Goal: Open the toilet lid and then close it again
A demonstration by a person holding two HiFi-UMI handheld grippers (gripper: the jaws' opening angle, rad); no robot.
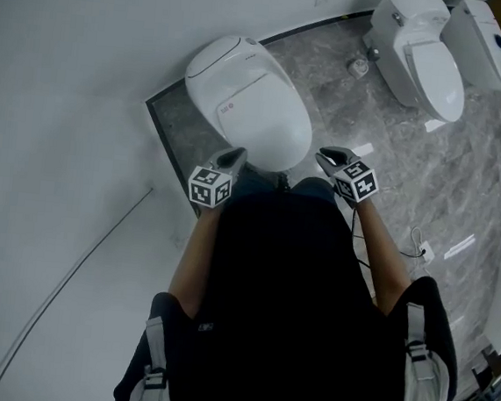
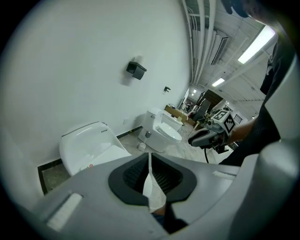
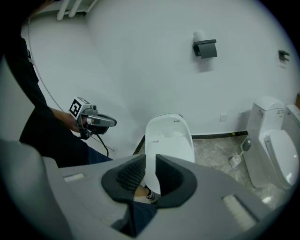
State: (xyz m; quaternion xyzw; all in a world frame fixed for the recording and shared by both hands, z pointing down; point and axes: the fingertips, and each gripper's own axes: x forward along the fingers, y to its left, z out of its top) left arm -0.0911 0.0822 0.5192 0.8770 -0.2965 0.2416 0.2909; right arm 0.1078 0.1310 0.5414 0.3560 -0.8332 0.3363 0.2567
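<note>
The white toilet (image 1: pixel 251 98) stands against the wall with its lid down; it also shows in the left gripper view (image 2: pixel 89 145) and the right gripper view (image 3: pixel 168 140). Both grippers hover in front of its front rim, clear of it. My left gripper (image 1: pixel 234 157) is at the left; its own view shows its pads (image 2: pixel 150 171) nearly together with only a thin slit and nothing held. My right gripper (image 1: pixel 330 157) is at the right; its jaws (image 3: pixel 149 176) stand a little apart and empty. Each gripper shows in the other's view, the right gripper (image 2: pixel 199 138) and the left gripper (image 3: pixel 110 123).
A second toilet (image 1: pixel 423 58) and a third toilet (image 1: pixel 483 32) stand to the right on the grey marble floor. A black paper holder (image 3: pixel 205 48) hangs on the white wall above. A thin cable (image 1: pixel 77 267) runs across the pale floor at the left.
</note>
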